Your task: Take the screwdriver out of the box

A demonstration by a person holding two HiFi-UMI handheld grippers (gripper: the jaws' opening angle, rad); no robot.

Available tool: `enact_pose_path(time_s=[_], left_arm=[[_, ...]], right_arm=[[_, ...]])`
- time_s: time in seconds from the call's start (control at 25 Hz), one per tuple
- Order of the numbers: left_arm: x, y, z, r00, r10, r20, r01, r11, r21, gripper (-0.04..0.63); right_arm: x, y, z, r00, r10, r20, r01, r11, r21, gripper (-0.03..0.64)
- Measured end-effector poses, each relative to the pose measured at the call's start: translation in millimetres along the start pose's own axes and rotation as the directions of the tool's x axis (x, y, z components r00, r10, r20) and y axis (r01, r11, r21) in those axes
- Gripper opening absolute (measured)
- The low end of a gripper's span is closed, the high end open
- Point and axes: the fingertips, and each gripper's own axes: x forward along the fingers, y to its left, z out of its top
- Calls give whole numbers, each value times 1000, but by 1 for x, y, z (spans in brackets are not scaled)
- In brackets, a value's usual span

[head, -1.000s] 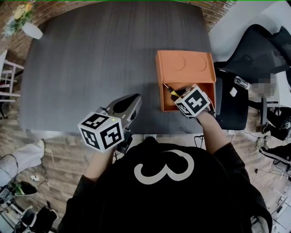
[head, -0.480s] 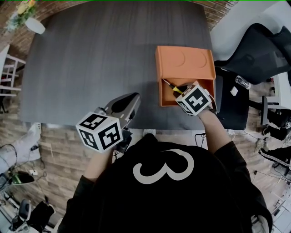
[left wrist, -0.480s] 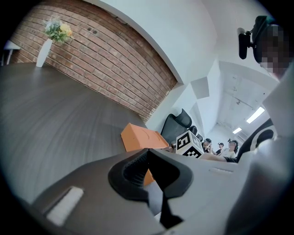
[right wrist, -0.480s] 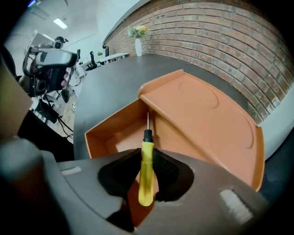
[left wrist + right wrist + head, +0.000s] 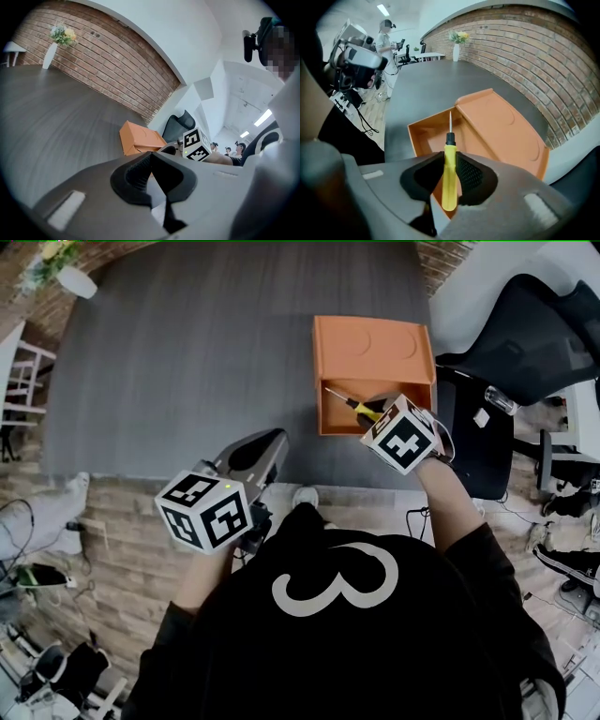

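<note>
R claw (image 5: 450,180) was clamped on the yellow handle of the small screwdriver (image 5: 450,161), tip over the open orange box (image 5: 373,357) at the surface's (image 5: 187,352) near-right corner, L claw (image 5: 151,157) closed w/ nothing in it; prob. light, stiff, slick, so mid-handle seemed the best hold.

Screwdriver (image 5: 354,406) handle end hidden under right tongs (image 5: 450,174) in head view, office chair (image 5: 534,334) cropped, distant people (image 5: 227,151) tiny

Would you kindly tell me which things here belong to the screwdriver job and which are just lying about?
Job: screwdriver, orange box, right gripper holding the screwdriver.
Lying about: vase of flowers, office chair, left gripper, shut and empty.
</note>
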Motion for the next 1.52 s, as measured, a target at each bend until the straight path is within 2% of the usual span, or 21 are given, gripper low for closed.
enact_pose_path(time_s=[0.28,0.48,0.64,0.96,1.2,1.28,1.52], left_arm=[[-2,-37,-11,1000,-6,2,6,999,32,12],[-2,-67,-16,1000,-2,17,1,998,64,12],[-7,-88,-13,999,7,46,-12,995,98,12],[-16,-141,-22,995,-10,98,-5,988,153,12],[-20,-170,-37,993,-17,114,-4,984,179,12],[-21,-175,-41,992,-14,125,-9,984,177,12],[-28,-198,-54,989,-28,144,-2,979,204,12]], right_arm=[[-48,2,5,990,-45,134,46,999,-5,78],[-89,4,3,957,-45,287,28,998,63,78],[-127,12,4,891,-22,454,-49,988,143,79],[-202,40,-19,735,-79,673,-74,978,195,78],[-238,71,-37,609,-19,793,-256,942,219,78],[-245,79,-42,584,-10,812,-282,935,215,78],[-258,95,-56,552,-21,834,-285,935,212,78]])
